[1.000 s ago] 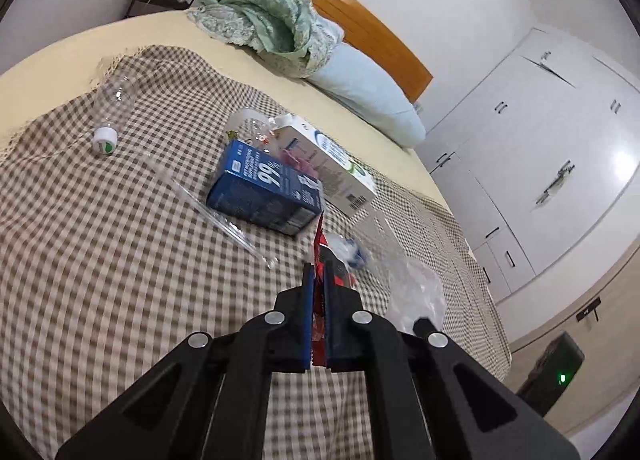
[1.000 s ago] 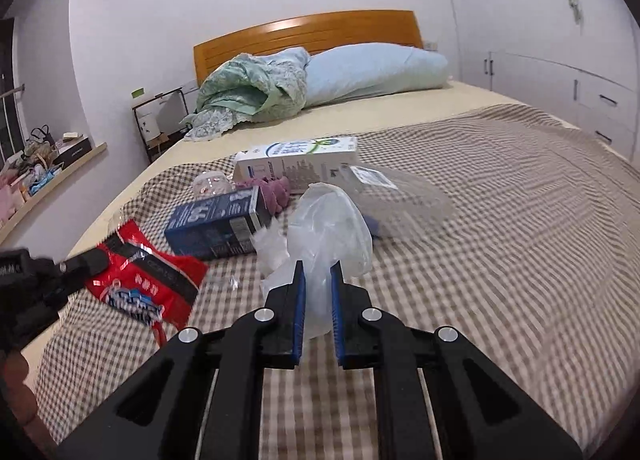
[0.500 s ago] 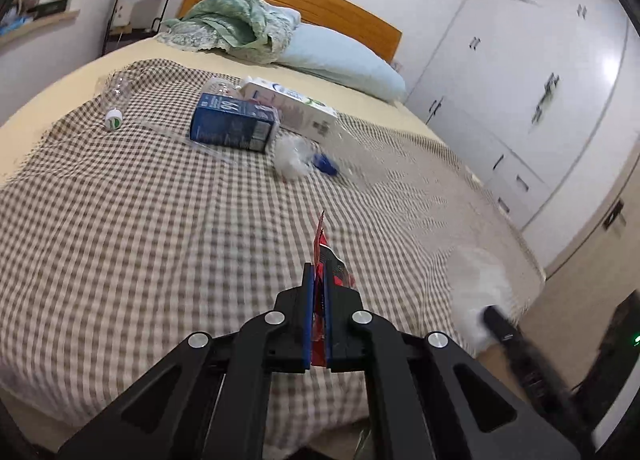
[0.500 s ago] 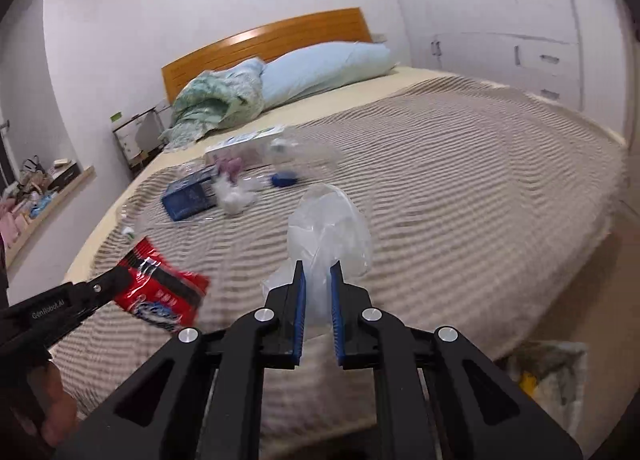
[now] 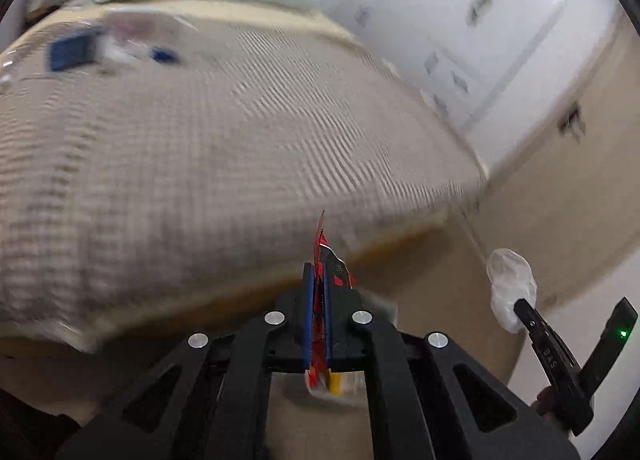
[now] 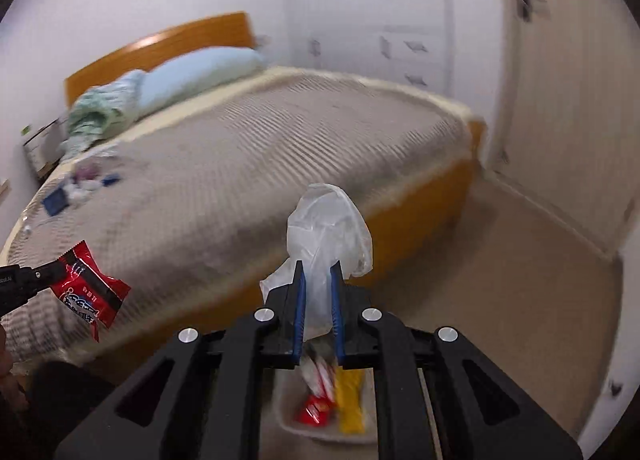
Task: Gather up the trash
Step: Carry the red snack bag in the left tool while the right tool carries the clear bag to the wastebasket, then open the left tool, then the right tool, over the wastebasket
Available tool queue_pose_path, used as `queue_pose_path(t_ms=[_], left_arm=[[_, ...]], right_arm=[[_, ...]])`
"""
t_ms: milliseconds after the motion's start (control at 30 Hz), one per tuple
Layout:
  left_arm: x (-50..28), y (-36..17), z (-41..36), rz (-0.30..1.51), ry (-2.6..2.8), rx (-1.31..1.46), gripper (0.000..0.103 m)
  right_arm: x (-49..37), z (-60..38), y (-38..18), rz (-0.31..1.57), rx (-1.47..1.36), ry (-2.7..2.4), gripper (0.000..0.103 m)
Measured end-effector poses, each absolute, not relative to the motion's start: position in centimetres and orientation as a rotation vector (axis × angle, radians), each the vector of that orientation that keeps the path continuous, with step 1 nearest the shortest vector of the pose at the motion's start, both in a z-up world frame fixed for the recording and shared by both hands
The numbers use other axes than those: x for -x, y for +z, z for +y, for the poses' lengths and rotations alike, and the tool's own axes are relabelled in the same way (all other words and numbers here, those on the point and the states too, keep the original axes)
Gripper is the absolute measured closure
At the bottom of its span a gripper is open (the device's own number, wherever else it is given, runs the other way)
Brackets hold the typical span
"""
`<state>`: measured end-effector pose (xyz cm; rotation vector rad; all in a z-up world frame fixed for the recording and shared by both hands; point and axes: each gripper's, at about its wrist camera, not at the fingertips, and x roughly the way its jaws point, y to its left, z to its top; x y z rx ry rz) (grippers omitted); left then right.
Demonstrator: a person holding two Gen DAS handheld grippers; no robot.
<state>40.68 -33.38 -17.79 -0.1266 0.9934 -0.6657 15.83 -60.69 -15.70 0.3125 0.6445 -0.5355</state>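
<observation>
The left gripper (image 5: 316,300) is clamped on a red snack wrapper (image 6: 90,292), glossy red with a black band and white lettering, crinkled; it stands edge-on between the pads, its long axis running out past the fingertips toward the bed (image 6: 248,164). The right gripper (image 6: 318,292) pinches a crumpled, translucent white plastic bag (image 6: 326,232), which bulges upward beyond the fingertips. Both items hang off the foot of the bed, above a pale bin (image 6: 292,426) on the floor holding red and yellow litter.

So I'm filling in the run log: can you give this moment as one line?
left gripper: shut on red wrapper | right gripper: shut on clear plastic bag | bin: on floor below | bed: trash remains
</observation>
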Motion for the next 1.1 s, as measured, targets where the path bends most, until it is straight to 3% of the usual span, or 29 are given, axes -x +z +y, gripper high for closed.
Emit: queue_pose_path(t_ms=[333,467,533,567,867,1100], left_arm=[[-36.0,-31.1,-50.5,1.321,-0.7,-0.318,0.102],[-37.3,-34.2,-55.3,1.307,-0.709,-0.317,0.097],[-38.2,-35.8,-56.9,1.344,-0.684,-0.301,0.053],[-38.7,-36.8,-57.5,1.377,-0.665,-0.313,0.022],[-38.3,-38.7,-53.8,1.361,-0.668,-0.435,0.016],[-39.3,-33.8,-50.2,1.306,-0.624,-0.236,0.014]], right_arm=[[-8.2,-67.1,-29.7,0.818,-0.653,-0.608,0.091],[-7.0,-66.8,-33.6,0.879,-0.716,-0.6,0.091],[-6.7,-67.3,-34.5,0.895,-0.731,-0.593,0.091],[-6.8,-67.4,-34.9,0.909,-0.737,-0.583,0.091],[-9.3,-64.8,-37.9,1.019,-0.711,-0.474,0.091],[-14.4,-64.3,-38.3,1.06,-0.624,-0.396,0.091]])
